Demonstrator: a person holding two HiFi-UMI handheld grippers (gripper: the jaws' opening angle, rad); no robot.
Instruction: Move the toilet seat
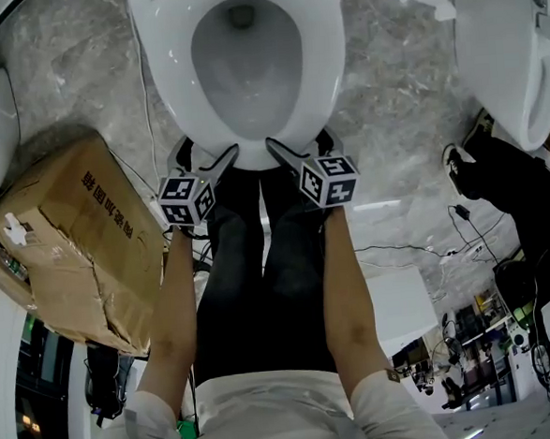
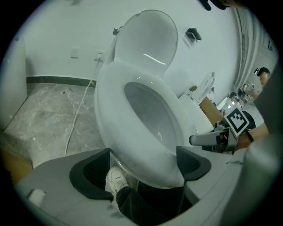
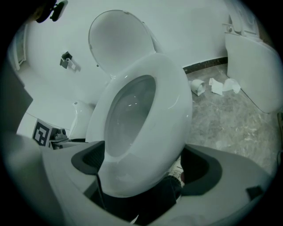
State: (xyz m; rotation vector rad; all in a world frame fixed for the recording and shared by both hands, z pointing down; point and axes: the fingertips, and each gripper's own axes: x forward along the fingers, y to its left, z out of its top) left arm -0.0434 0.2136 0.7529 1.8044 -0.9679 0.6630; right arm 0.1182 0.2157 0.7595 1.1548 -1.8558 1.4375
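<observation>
Toilet seat [image 1: 330, 60] lies down on the bowl [image 1: 245, 66], its front rim inside the spread jaws of the left hand-held gripper [image 1: 207, 155] and right hand-held gripper [image 1: 298, 143], seemingly awaiting a pinch and upward swing.

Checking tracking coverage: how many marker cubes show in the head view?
2. One cube rides the left gripper, the other cube the right gripper, both near the toilet seat's front edge. None looks hidden.
</observation>
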